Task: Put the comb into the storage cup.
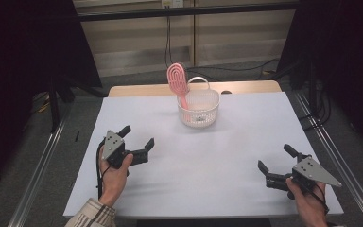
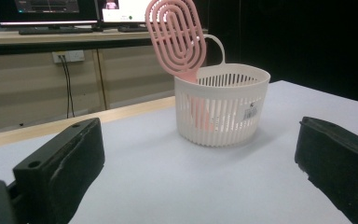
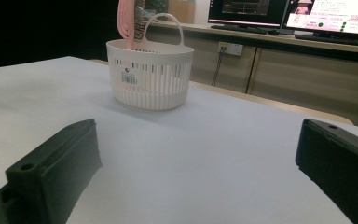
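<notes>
brush (image 1: pixel 177 80) stands handle-down in basket (image 1: pixel 198 109), leaning to 11 o'clock. left claw (image 1: pixel 137 136) is nearer, basket at its 1 o'clock. both it and right claw (image 1: pixel 275 158) gape wide, empty.

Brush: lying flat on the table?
No, the brush stands handle-down in the basket, its head leaning out over the rim.
</notes>
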Demonstrator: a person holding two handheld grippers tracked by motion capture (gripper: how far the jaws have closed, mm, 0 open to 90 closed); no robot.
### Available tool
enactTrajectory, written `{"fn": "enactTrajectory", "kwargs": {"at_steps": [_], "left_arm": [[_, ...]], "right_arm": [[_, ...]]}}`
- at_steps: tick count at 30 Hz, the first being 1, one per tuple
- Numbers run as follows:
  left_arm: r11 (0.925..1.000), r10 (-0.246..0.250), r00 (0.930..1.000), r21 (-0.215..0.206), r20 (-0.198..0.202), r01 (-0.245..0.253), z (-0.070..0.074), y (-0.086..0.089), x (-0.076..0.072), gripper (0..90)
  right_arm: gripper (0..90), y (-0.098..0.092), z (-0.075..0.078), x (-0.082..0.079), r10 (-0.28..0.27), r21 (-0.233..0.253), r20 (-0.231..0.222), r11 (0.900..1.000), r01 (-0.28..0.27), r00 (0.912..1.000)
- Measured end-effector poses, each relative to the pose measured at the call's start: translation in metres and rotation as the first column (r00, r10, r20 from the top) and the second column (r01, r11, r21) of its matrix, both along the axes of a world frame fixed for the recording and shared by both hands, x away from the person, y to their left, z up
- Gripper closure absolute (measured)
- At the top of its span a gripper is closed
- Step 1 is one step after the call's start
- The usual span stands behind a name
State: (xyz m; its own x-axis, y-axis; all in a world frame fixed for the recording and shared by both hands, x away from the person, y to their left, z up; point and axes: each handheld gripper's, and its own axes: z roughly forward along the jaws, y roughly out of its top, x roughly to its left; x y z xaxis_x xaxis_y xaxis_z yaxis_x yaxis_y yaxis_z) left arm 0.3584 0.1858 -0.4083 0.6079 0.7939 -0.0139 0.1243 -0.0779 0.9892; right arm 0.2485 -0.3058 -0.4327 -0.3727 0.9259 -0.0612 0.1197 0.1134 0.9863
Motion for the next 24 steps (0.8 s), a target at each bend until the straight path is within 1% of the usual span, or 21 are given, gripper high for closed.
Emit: {"fn": "enactTrajectory", "kwargs": {"at_steps": [2,3,4,6,8,9,10,11,12,13,14,17,18,20,21,22,23,24], "left_arm": [[0.9996,-0.006,0.9995,-0.029,-0.032,0.005,-0.002,0.001,-0.003,1.5],[0.9996,-0.004,0.9997,-0.026,-0.024,0.004,-0.002,0.001,-0.004,1.5],[1.0,0.003,0.9999,-0.001,-0.011,-0.003,-0.003,0.002,-0.006,1.6],[0.9998,-0.008,0.9998,-0.02,-0.019,0.008,-0.005,0.002,-0.008,1.5],[0.9999,-0.012,0.9999,-0.01,-0.006,0.012,-0.005,0.003,-0.011,1.6],[0.9996,-0.021,0.9997,-0.02,-0.011,0.021,-0.005,0.003,-0.013,1.6],[0.9995,-0.028,0.9995,-0.013,-0.016,0.028,-0.005,0.004,-0.014,1.6],[0.9997,-0.02,0.9996,-0.015,-0.018,0.019,-0.005,0.004,-0.017,1.6],[0.9997,-0.022,0.9997,-0.009,-0.011,0.022,-0.005,0.005,-0.019,1.6],[0.9996,-0.029,0.9995,-0.002,-0.015,0.029,-0.005,0.006,-0.021,1.6],[0.9995,-0.031,0.9994,-0.004,-0.014,0.031,-0.005,0.007,-0.022,1.6],[0.9998,-0.02,0.9997,0.009,-0.01,0.02,-0.005,0.012,-0.027,1.6],[0.9999,-0.016,0.9998,0.004,-0.01,0.016,-0.006,0.013,-0.028,1.6],[0.9999,-0.013,0.9998,0.01,-0.017,0.014,-0.008,0.017,-0.029,1.5],[1.0,-0.008,0.9996,0.005,-0.028,0.008,-0.009,0.018,-0.029,1.5],[0.9999,-0.004,0.9994,0.011,-0.034,0.005,-0.01,0.02,-0.029,1.6],[1.0,0.007,0.9992,0.001,-0.04,-0.007,-0.011,0.022,-0.03,1.6],[0.9999,0.013,0.9992,0.006,-0.039,-0.013,-0.012,0.023,-0.031,1.6]], "right_arm": [[0.0,0.0,0.0,0.0,0.0,0.0,0.001,1.0,0.0,1.0],[0.0,0.0,0.0,0.0,0.001,0.001,0.001,1.0,-0.001,1.0],[0.0,0.0,0.0,0.0,0.002,0.001,0.002,1.0,-0.002,1.0],[0.0,0.0,0.0,-0.001,0.002,0.001,0.002,1.0,-0.002,1.0],[0.0,-0.001,0.0,-0.001,-0.001,0.004,0.001,1.0,0.001,1.0],[0.0,-0.001,0.0,-0.001,-0.001,0.004,0.001,1.0,0.001,1.0],[0.0,-0.001,0.0,0.0,0.001,0.004,0.001,1.0,-0.001,1.0],[0.0,-0.001,0.0,-0.001,0.002,0.005,0.0,1.0,-0.002,1.0],[0.0,-0.001,0.001,-0.001,0.001,0.001,0.004,1.0,-0.001,1.0],[0.0,-0.001,0.001,0.0,0.001,0.002,0.005,1.0,-0.001,1.0],[0.0,-0.001,0.001,0.0,-0.003,0.003,0.003,1.0,0.003,1.0],[0.0,-0.002,0.001,0.0,-0.008,0.007,0.003,1.0,0.008,1.0],[0.0,-0.002,0.001,-0.001,-0.008,0.005,0.004,1.0,0.008,1.0],[0.0,-0.002,0.001,-0.001,-0.01,0.008,0.004,1.0,0.01,0.9999],[0.0,-0.002,0.001,-0.001,-0.01,0.009,0.003,1.0,0.01,0.9999],[0.0,-0.002,0.001,-0.001,-0.009,0.008,0.002,1.0,0.009,1.0],[0.0,-0.002,0.001,-0.001,-0.01,0.007,0.003,1.0,0.01,0.9999],[0.0,-0.002,0.001,-0.001,-0.01,0.008,0.002,1.0,0.01,0.9999]]}}
